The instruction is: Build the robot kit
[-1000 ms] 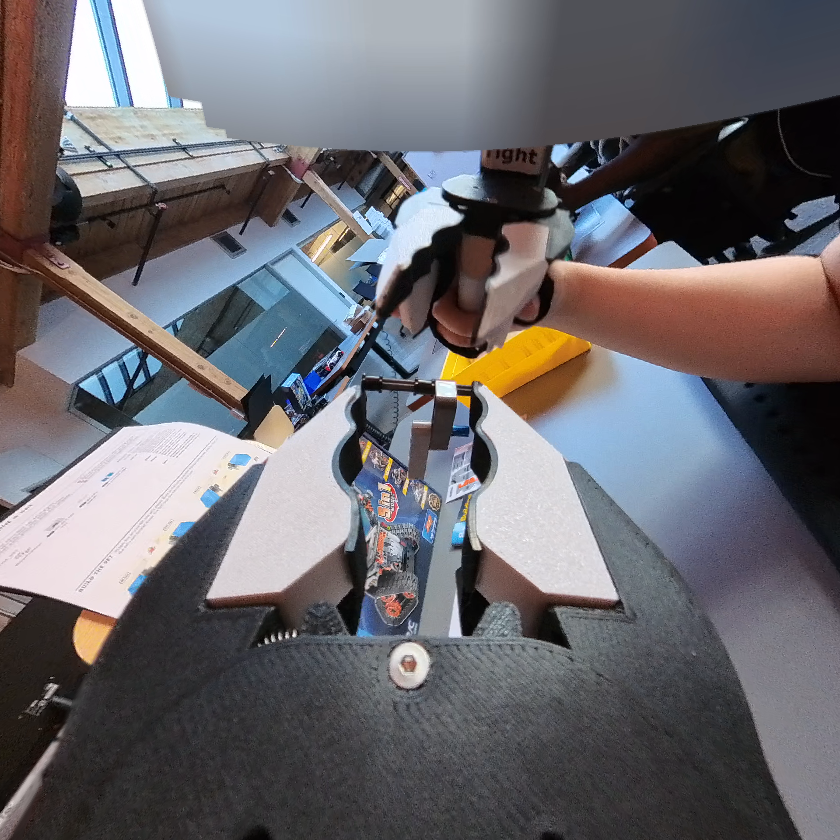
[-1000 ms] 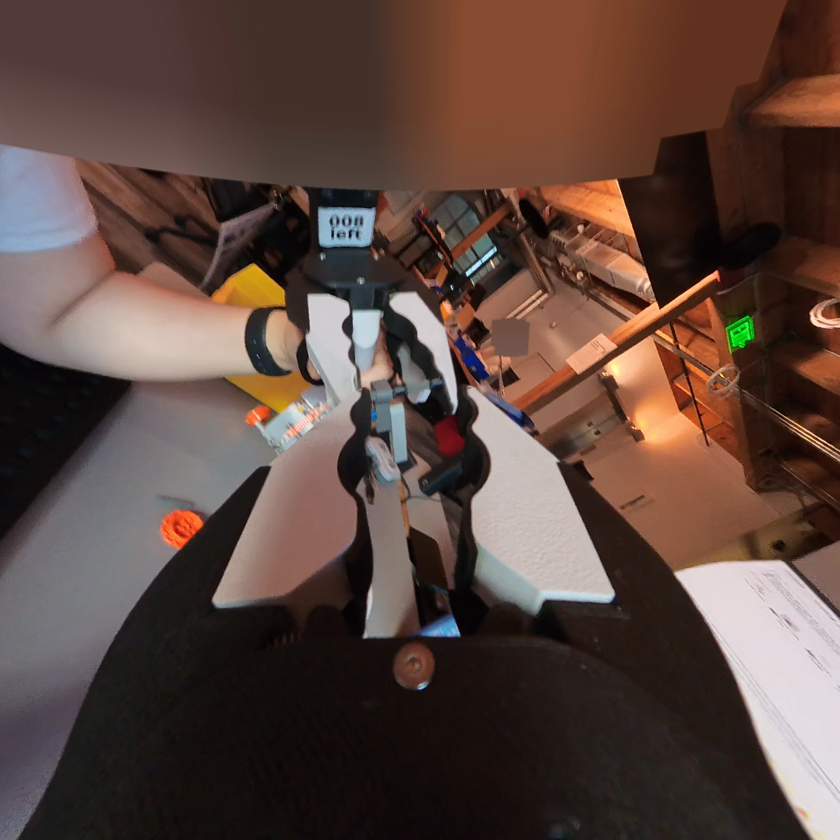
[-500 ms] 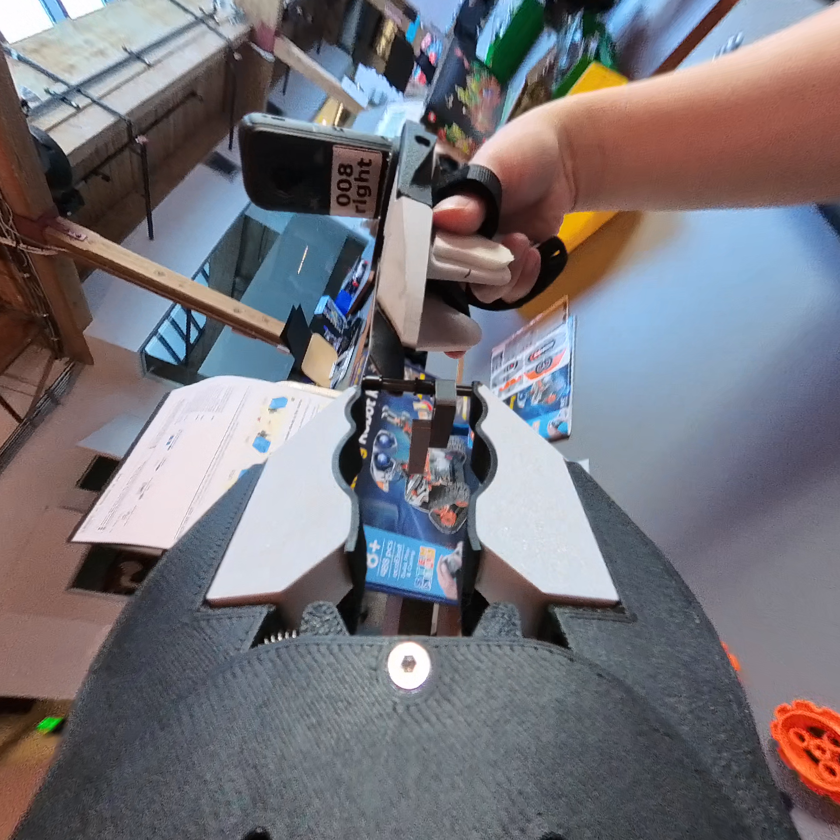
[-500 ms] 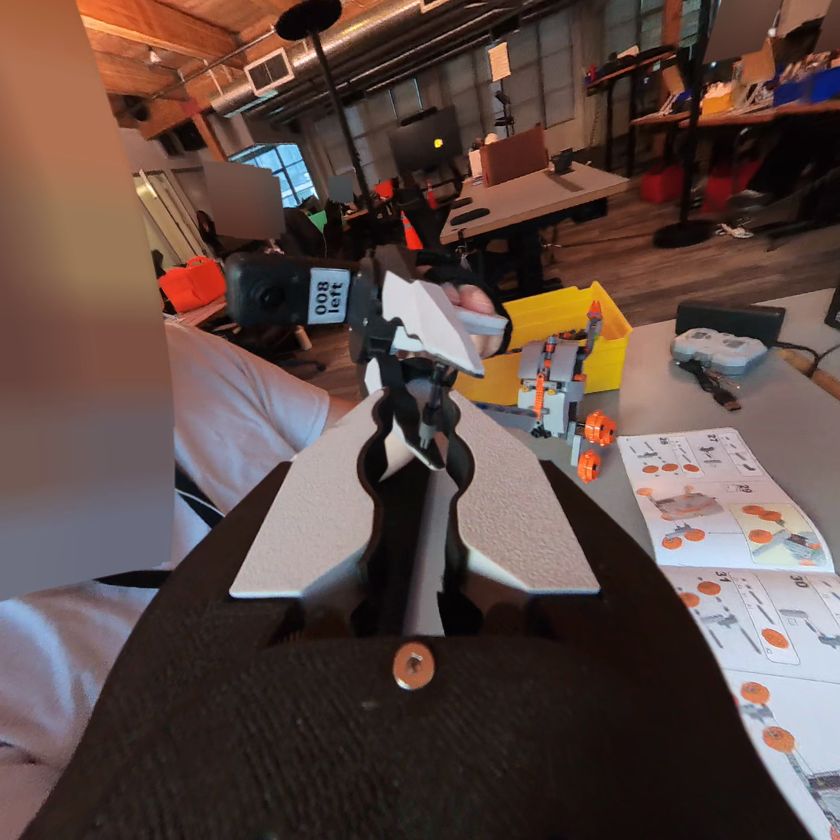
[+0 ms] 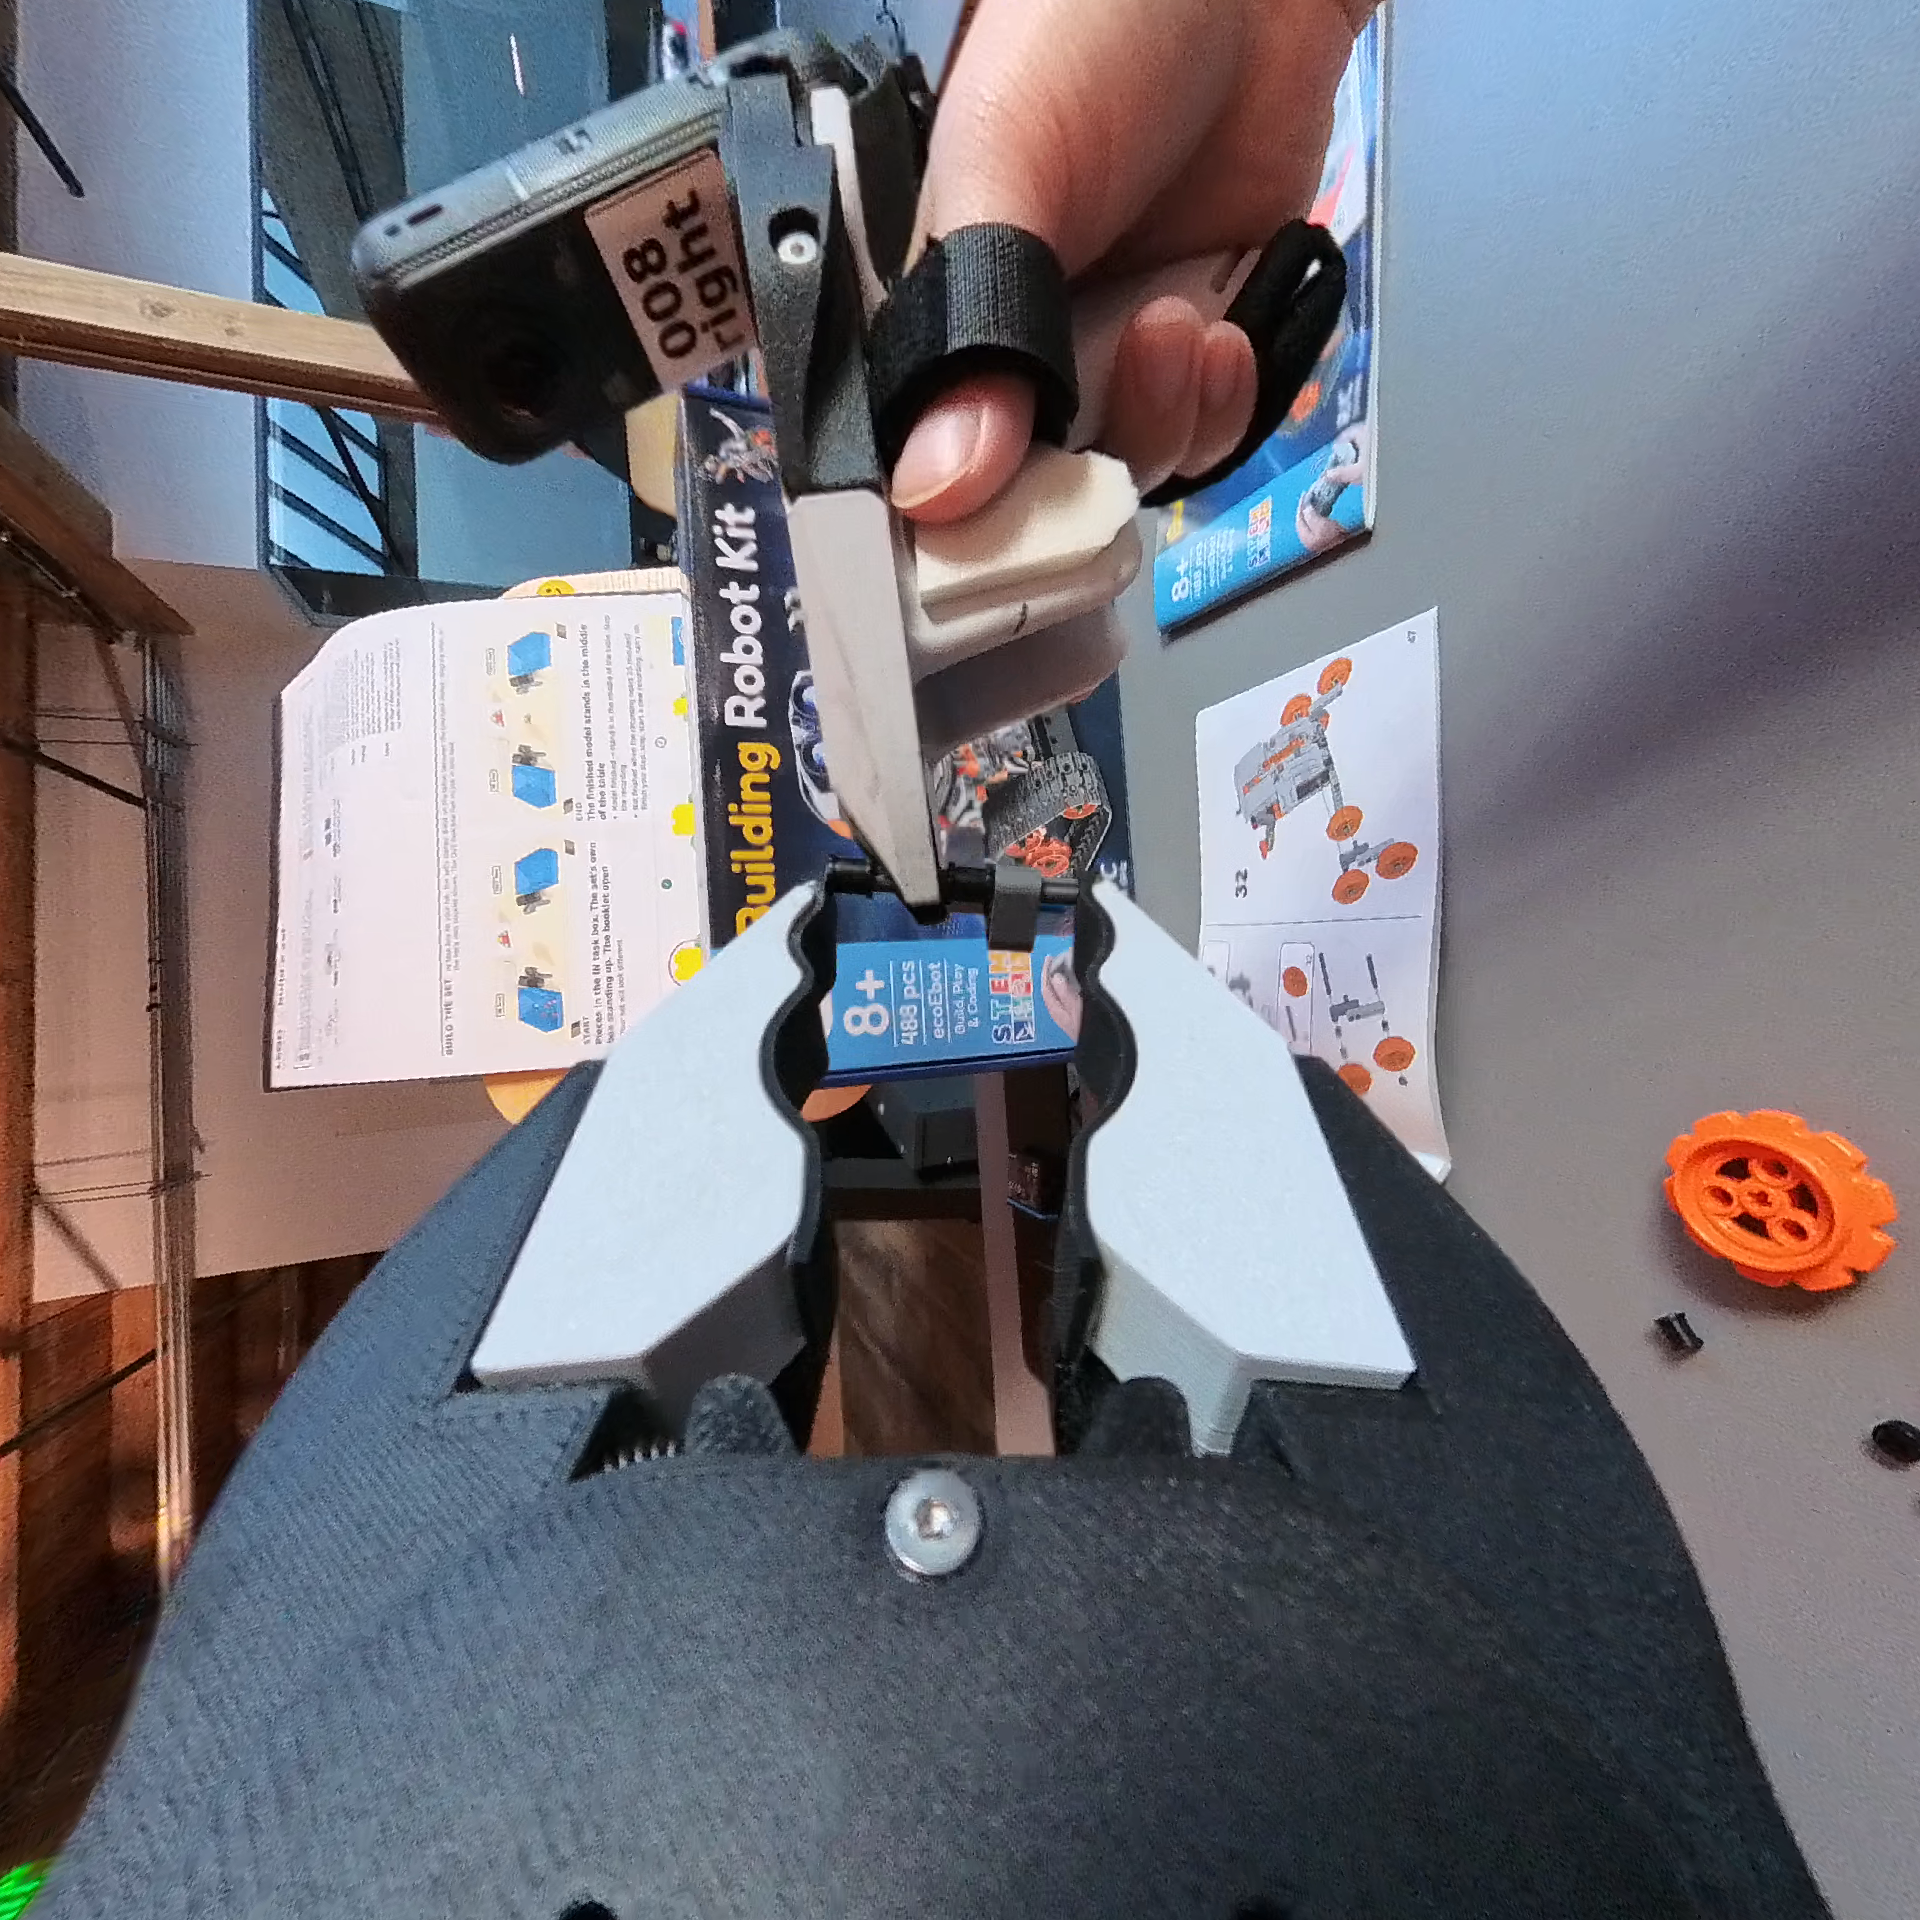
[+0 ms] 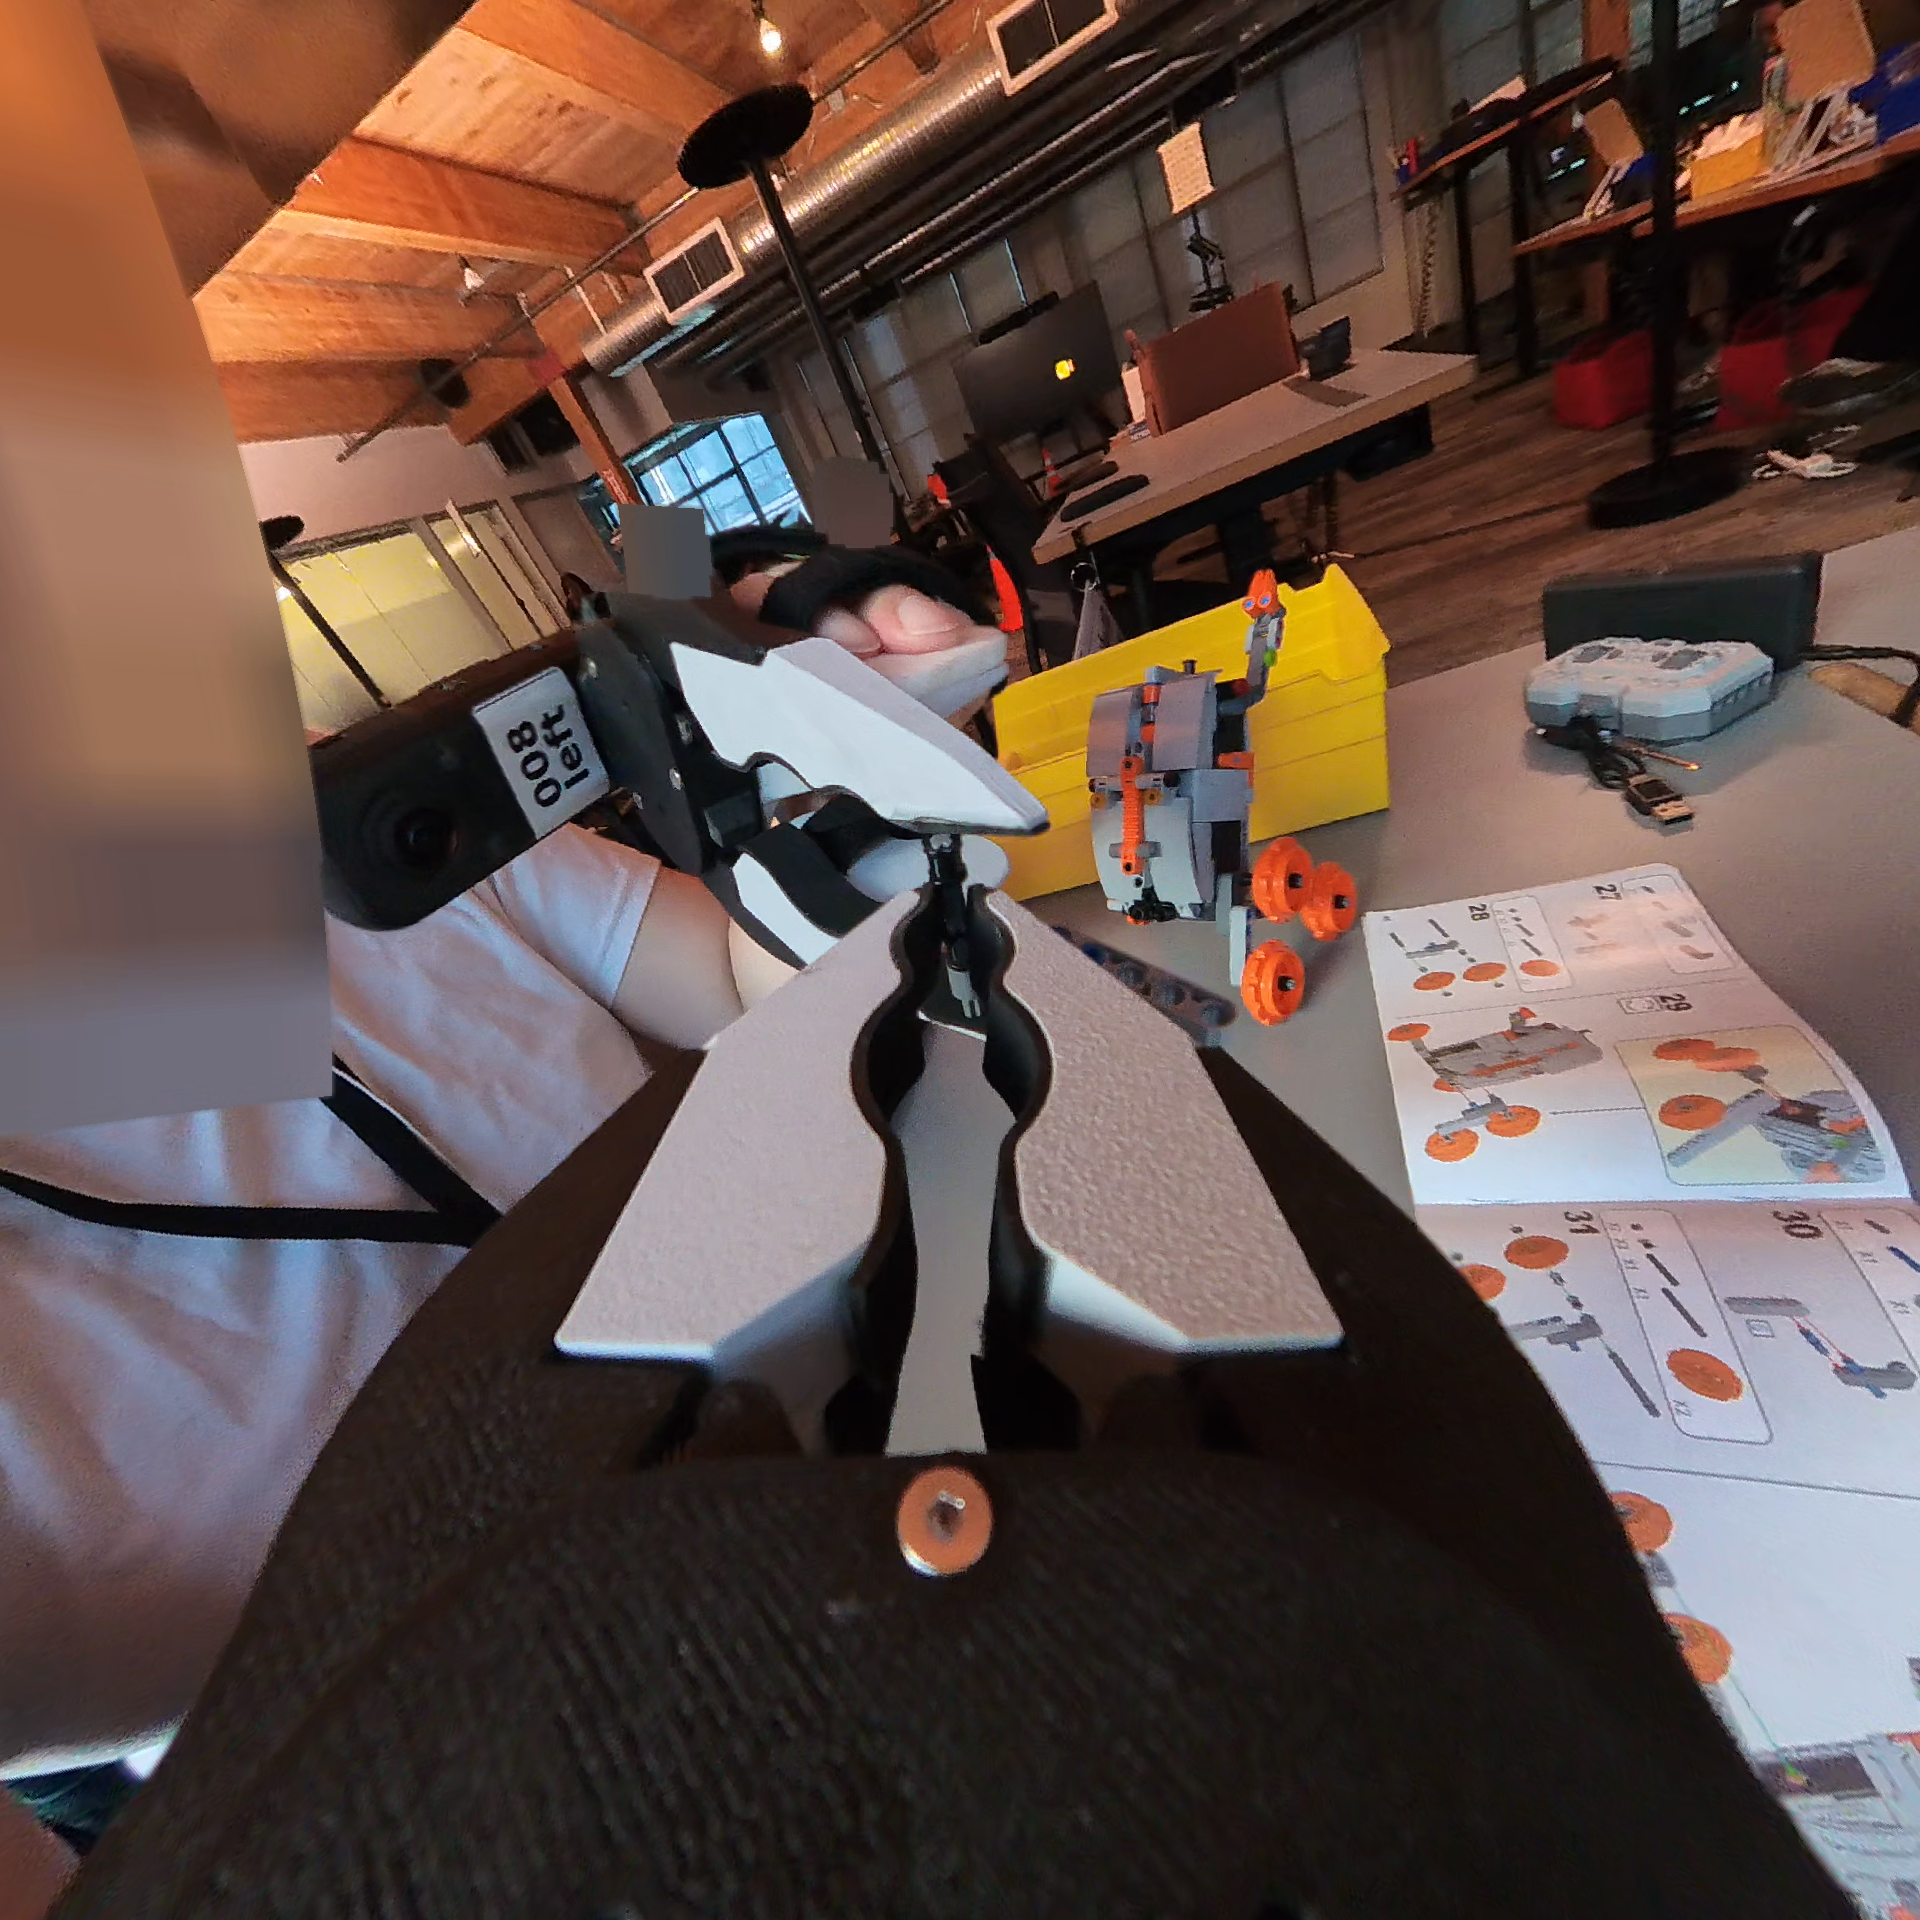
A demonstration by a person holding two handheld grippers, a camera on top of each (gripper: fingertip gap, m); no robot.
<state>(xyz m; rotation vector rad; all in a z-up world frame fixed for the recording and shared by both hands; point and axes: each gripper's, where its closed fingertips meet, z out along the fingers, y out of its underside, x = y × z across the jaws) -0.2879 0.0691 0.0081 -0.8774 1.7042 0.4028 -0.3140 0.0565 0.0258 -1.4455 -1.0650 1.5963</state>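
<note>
Our left gripper (image 5: pixel 948 894) fingers pinch a thin black axle (image 5: pixel 961 885) by its ends, grey connector attached. Right gripper (image 6: pixel 954 940) fingers clamp that axle midway. Beyond right fingers: toothed orange plastic wheel (image 5: pixel 1777 1200) on smooth grey table (image 5: pixel 1662 416).
</note>
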